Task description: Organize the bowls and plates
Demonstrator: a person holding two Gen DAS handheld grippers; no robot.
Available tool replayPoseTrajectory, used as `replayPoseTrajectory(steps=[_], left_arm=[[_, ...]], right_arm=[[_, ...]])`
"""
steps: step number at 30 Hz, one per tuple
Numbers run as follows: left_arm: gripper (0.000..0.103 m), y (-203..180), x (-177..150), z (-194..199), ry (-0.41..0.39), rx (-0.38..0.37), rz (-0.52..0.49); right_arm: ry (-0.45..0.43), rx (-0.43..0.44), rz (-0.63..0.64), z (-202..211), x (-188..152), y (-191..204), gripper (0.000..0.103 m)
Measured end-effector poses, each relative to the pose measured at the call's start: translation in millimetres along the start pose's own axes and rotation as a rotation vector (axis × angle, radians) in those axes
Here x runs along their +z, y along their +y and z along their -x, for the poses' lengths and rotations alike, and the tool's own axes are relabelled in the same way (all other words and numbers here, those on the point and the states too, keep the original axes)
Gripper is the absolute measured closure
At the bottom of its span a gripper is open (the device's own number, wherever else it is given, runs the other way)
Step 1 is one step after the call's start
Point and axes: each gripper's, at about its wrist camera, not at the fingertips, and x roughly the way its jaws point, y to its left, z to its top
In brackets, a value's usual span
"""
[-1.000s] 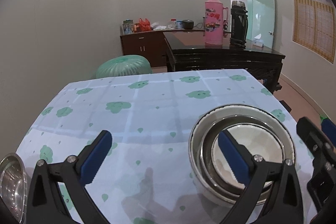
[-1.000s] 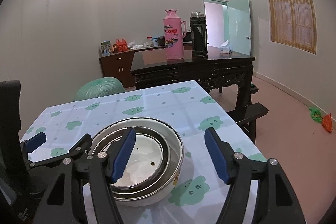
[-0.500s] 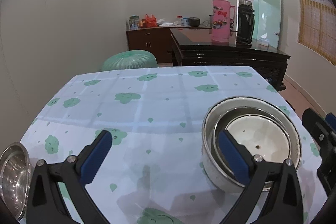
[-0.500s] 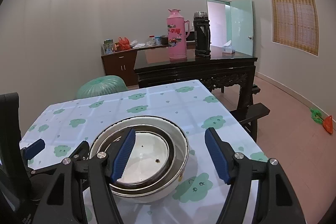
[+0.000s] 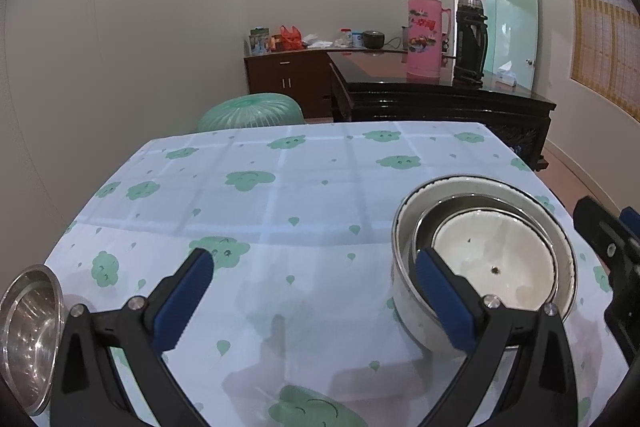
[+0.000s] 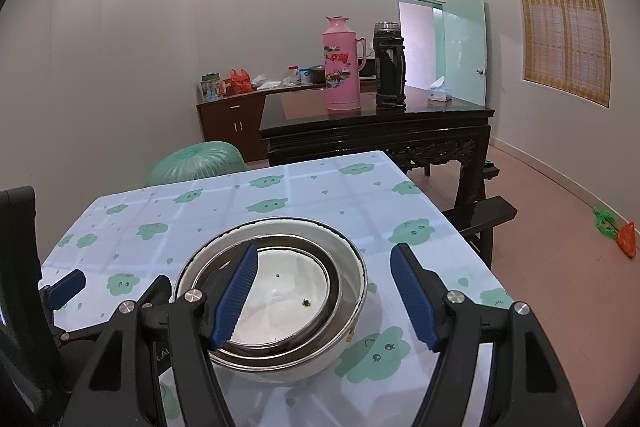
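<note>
Steel nested bowls [image 6: 272,291] under right claw [image 6: 324,297]; both claws wide open, empty; left claw [image 5: 316,301] beside.

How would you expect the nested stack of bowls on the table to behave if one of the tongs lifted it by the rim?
The nested stack looks like steel bowls around a white dish, so probably stiff and fairly heavy. Its polished rim may slip against the pads. Because the inner pieces sit loose, they could shift or rattle if the stack tilts.
</note>
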Motion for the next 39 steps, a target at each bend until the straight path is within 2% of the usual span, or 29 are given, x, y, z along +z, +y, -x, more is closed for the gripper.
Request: replayPoseTrajectory(steps=[13, 26, 39], left_arm=[[0.000, 17.7, -7.5, 6.3, 0.010, 0.014, 0.032], [0.000, 57.0, -23.0, 23.9, 0.010, 0.045, 0.084], [0.000, 75.3, -34.3, 35.9, 0.005, 0.053, 0.080]], right_arm=[[0.005, 0.011, 0.000, -0.3, -2.2, 3.6, 0.032], [0.014, 0.030, 0.039, 3.9, -12.4, 24.4, 0.032], [0.012, 0.031, 0.058, 8.6, -23.6, 38.2, 0.032]])
